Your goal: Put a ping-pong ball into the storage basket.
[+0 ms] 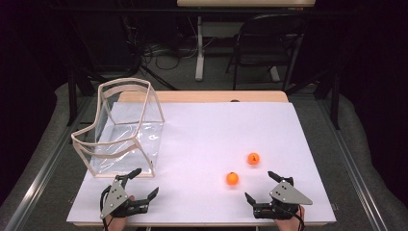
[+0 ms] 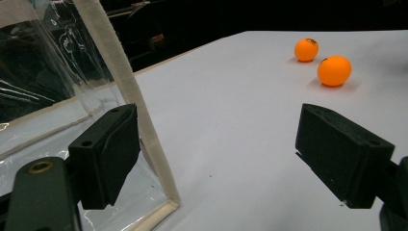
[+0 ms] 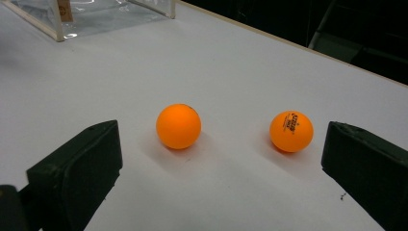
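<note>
Right now both grippers rest low at the near edge of the white table [image 1: 202,130], and neither holds anything. The left gripper [image 1: 143,183] sits with its jaws spread wide, one jaw just beside the near corner of the clear bag [image 1: 126,130], which stands open-topped on the left of the table with a cream trim along its edges. The right gripper [image 1: 261,186] is likewise spread wide, and in the right gripper view both balls lie ahead between its jaws.

The nearer ball [image 1: 232,178] lies a little left of that gripper; the farther ball [image 1: 253,158] is near it, apart from it, and carries a small printed mark. Both are well apart from the bag.

Judging by this, the work is at its start: the reach for a first ball. The next move likely calls for the right gripper to slide forward around the nearer ball and close gently, since a smooth round ball could roll or squirt away.
</note>
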Demonstrator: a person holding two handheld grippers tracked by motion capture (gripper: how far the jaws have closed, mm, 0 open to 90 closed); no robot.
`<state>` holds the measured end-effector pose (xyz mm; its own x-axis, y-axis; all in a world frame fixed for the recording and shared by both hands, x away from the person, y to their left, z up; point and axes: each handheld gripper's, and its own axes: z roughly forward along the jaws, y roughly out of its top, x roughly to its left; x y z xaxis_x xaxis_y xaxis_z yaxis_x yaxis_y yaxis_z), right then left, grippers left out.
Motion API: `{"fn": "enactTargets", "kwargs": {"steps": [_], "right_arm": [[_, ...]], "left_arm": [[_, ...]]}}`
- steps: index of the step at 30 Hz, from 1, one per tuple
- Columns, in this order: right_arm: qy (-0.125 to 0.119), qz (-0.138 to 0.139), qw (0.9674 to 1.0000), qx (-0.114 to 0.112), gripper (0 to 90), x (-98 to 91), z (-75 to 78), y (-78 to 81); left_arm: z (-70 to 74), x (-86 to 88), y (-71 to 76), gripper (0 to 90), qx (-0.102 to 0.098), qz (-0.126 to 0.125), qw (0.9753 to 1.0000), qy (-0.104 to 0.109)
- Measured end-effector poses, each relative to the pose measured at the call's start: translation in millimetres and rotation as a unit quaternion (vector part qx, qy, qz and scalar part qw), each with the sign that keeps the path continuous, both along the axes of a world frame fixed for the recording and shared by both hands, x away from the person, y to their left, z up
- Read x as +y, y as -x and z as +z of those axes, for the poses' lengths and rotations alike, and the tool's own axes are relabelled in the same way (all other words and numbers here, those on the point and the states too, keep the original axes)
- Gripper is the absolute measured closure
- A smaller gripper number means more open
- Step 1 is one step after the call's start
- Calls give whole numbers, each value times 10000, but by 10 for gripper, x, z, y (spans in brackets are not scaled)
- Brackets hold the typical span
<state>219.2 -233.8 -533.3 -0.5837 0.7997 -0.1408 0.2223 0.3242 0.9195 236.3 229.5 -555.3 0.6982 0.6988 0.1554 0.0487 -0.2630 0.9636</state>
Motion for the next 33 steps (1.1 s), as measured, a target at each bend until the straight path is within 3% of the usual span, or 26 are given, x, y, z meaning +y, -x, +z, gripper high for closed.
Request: {"fn": "enactTargets", "kwargs": {"steps": [19,33], "right_arm": [[224,189,9983,502,3,200,14,-125],[399,312,9941,955,0,367,8,-296]], "left_arm": [[-8,-23,-19,160,59,-83,9999,-15],[-7,-21,-19,160,62,-77,10000,4]]}}
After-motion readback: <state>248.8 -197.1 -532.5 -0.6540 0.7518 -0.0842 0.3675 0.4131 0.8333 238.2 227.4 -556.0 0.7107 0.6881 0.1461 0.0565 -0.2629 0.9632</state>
